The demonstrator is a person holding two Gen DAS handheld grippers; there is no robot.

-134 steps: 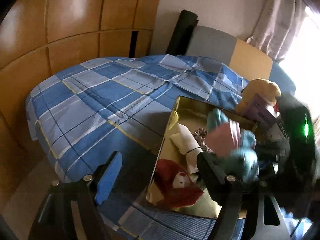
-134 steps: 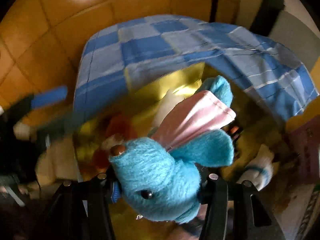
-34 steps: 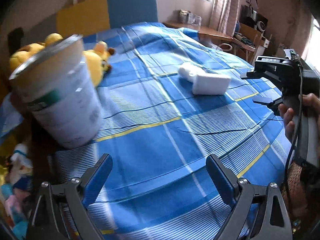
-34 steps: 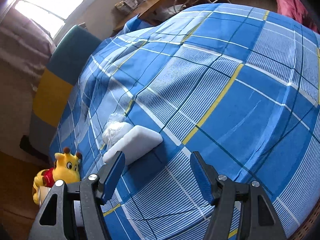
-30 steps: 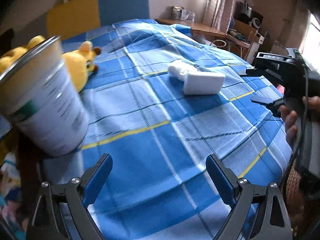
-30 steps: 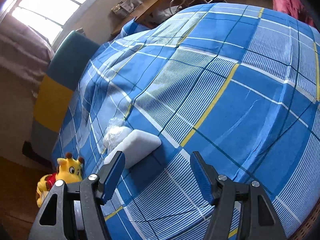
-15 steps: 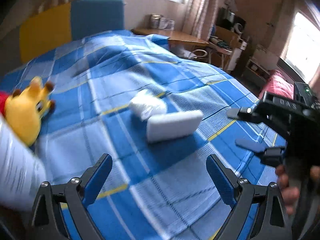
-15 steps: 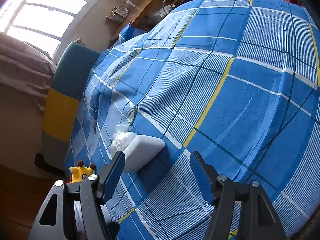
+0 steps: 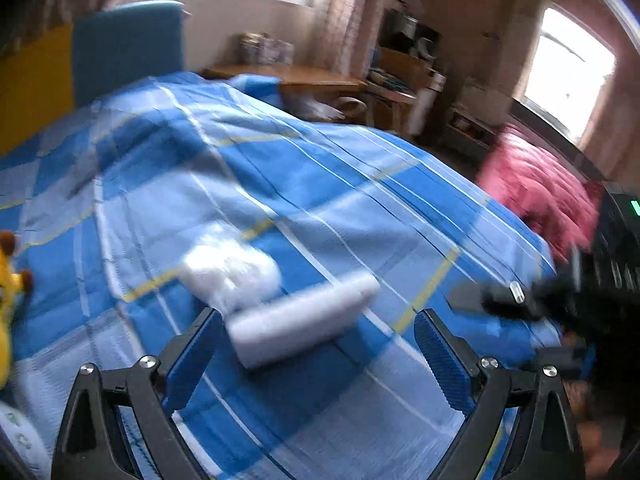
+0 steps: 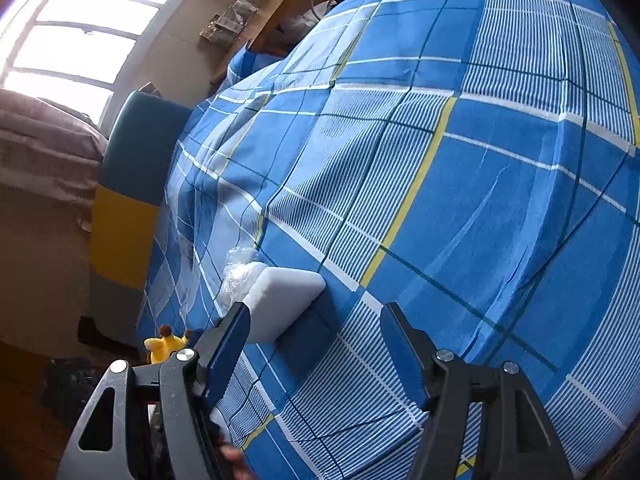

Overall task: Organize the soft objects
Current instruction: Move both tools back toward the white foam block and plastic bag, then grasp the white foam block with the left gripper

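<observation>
White foam block (image 9: 304, 326) lies flat on the blue plaid bed (image 9: 360, 208), w/ a crinkly plastic bag (image 9: 230, 276) touching its far-left end. Key relation: in left wrist view the block sits just ahead of the left gripper (image 9: 316, 354), nearly centred between the fingers but biased toward the left finger (image 9: 194, 354); its long axis runs roughly crosswise to the fingers, tilted up to the right. So jaws would have to span the long way unless the wrist rolls, my guess. Left jaws wide apart, nothing between pads. Right gripper (image 10: 316, 350) also has jaws apart, empty; block (image 10: 284, 300) shows beside its left finger (image 10: 224, 348), up and off to the left, not between the fingers. Right gripper (image 9: 532, 300) appears dark and blurred at the right edge of left view, further from the block. Left hand looks nearer and better lined up, prob. the one to take it. Yellow plush (image 10: 164, 346) sits well apart near the bed's edge, also at left edge (image 9: 8, 280) of left view. Vs. half a sec ago: left view swung so the block went from mid-frame ahead to close in by the fingers; plush slid almost out of frame; white tub gone but for a sliver bottom-left. Right view barely changed, jaw gap same.
</observation>
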